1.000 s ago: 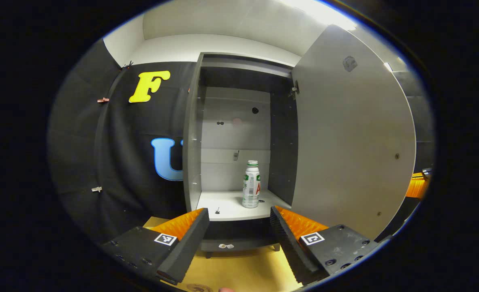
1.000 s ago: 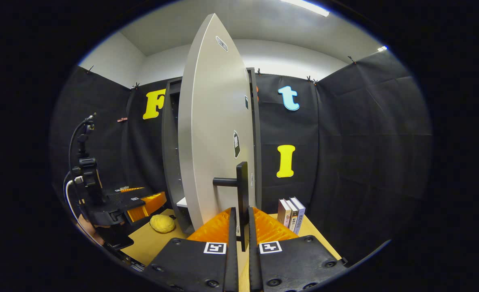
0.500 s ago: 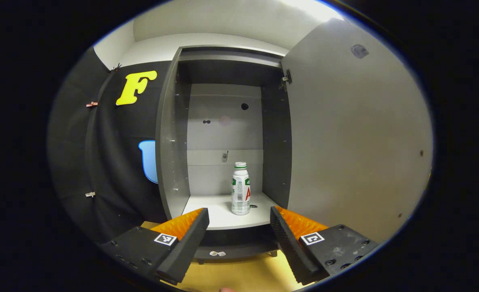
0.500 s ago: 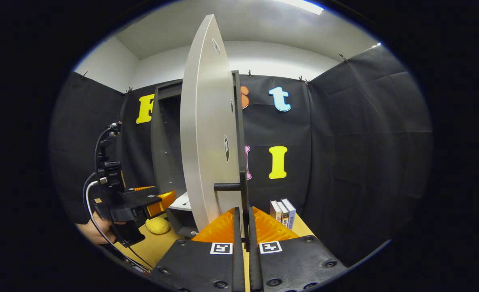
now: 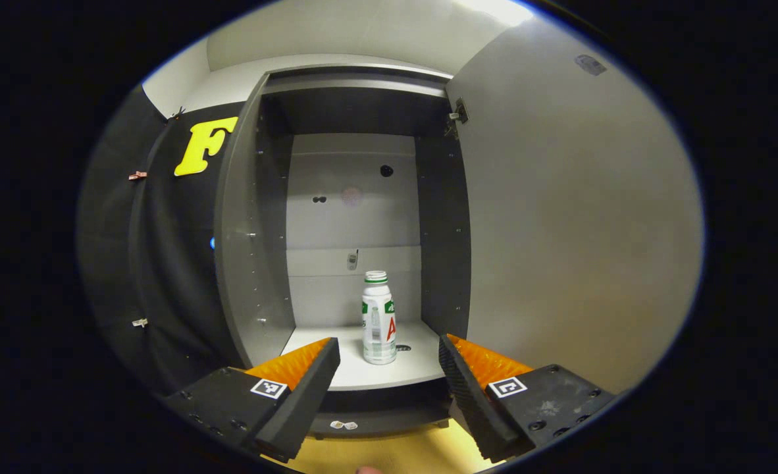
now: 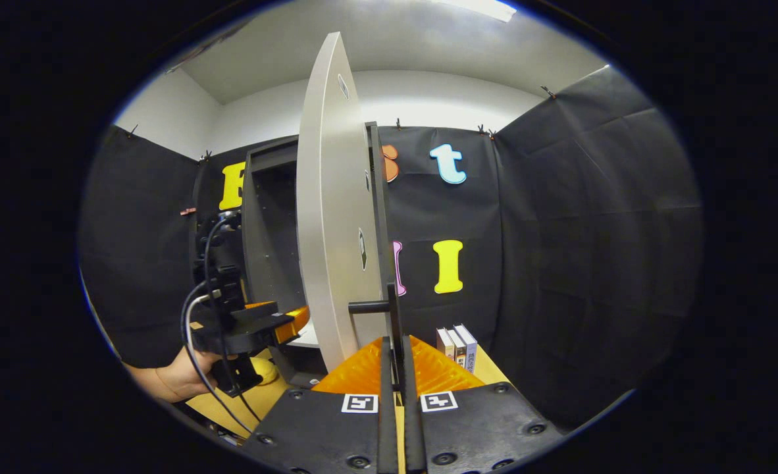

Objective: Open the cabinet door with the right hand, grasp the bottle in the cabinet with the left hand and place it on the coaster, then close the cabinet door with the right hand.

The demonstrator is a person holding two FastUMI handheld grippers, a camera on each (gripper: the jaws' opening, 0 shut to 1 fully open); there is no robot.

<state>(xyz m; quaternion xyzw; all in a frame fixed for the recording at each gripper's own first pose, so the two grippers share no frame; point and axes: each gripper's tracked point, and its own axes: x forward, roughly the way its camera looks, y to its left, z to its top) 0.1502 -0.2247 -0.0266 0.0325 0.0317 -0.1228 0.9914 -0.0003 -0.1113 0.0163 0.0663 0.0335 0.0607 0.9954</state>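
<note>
A white bottle [image 5: 378, 317] with a green-and-white cap stands upright on the cabinet's shelf [image 5: 336, 375], right of centre. My left gripper [image 5: 389, 359] is open just in front of the shelf edge, the bottle standing beyond the gap between its fingers. The grey cabinet door [image 5: 573, 224] stands swung wide open on the right. In the right gripper view, my right gripper [image 6: 395, 359] is shut on the door's black bar handle [image 6: 392, 316]. The door [image 6: 333, 224] appears nearly edge-on there, with the left gripper [image 6: 257, 326] and a hand [image 6: 181, 375] at the cabinet opening.
Three books [image 6: 456, 347] stand on the wooden table [image 6: 488, 372] to the right of the cabinet. A yellow object [image 6: 267, 370] lies on the table near the cabinet's foot, partly hidden by the left gripper. Black cloth walls close the booth.
My left gripper has moved closer to the cabinet, and the bottle now sits between its fingers' line. The door has swung further open with my right gripper still on the handle.
</note>
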